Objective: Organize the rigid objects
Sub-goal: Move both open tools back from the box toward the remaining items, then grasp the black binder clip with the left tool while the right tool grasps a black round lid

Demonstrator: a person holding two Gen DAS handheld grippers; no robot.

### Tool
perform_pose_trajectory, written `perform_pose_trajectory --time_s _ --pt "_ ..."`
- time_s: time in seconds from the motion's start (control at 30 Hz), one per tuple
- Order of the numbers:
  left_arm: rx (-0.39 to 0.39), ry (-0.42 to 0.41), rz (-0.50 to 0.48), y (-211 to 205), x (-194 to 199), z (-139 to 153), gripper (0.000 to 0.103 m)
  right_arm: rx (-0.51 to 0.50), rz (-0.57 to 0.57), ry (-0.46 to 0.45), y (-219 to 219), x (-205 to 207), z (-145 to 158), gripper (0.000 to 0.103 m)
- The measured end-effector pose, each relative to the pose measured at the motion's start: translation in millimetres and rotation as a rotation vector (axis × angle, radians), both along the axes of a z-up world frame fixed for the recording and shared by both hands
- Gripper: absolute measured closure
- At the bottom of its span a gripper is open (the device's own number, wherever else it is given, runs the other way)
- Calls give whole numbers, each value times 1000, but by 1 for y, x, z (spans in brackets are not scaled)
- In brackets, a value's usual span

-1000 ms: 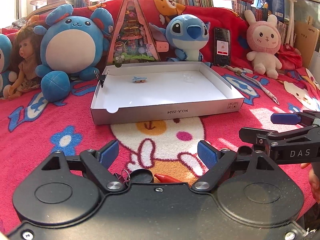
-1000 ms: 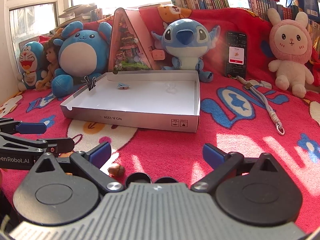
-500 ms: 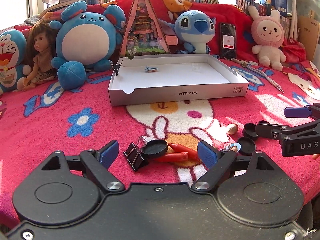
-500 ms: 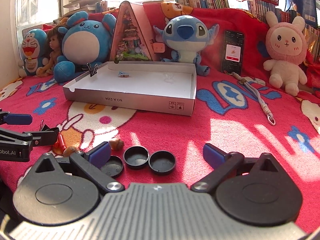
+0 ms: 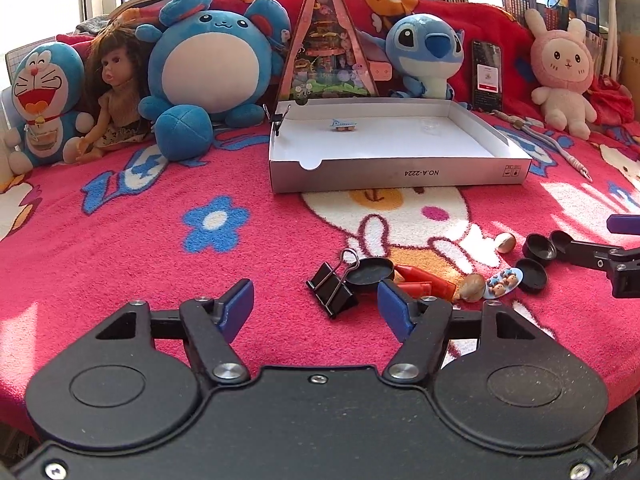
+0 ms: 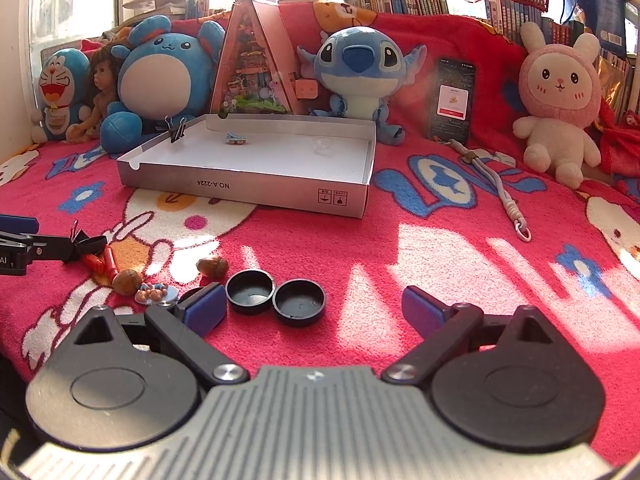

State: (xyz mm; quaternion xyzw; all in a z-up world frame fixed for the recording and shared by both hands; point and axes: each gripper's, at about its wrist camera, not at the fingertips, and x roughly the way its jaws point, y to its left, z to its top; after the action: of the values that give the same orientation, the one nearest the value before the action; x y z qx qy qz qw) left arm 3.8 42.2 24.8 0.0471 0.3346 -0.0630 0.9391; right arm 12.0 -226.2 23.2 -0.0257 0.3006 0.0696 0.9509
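Red cartoon blanket point(image 5: 120, 248): lower centre, the left gripper point(image 5: 316, 304), empty, narrows toward the stiff, light binder clip point(image 5: 332, 286); its wire loop offers purchase.

Your right gripper point(image 6: 310, 308) hangs low over the red blanket point(image 6: 440, 264), its jaws wide and closing with nothing pressed between them. Two black caps point(image 6: 250, 291) sit side by side, touching, just ahead of its left finger. Two acorns point(image 6: 212, 267) and a small figure badge point(image 6: 156, 293) lie to their left. Beyond them, the open white box point(image 6: 248, 188) holds a tiny toy skateboard point(image 6: 236, 138), with a binder clip point(image 6: 176, 130) on its left wall. Your left gripper point(image 6: 24, 240) pokes in at the left edge.
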Motion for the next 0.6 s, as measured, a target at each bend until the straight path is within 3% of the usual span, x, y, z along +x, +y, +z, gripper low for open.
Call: perform_pose_trajectory --time_s 0.23,0.6 --pt "35 28 8 1 -2 -11 55 -46 0 17 -3 0 -4 19" --pt "44 24 3 -5 11 -16 56 -94 32 27 13 5 -12 29"
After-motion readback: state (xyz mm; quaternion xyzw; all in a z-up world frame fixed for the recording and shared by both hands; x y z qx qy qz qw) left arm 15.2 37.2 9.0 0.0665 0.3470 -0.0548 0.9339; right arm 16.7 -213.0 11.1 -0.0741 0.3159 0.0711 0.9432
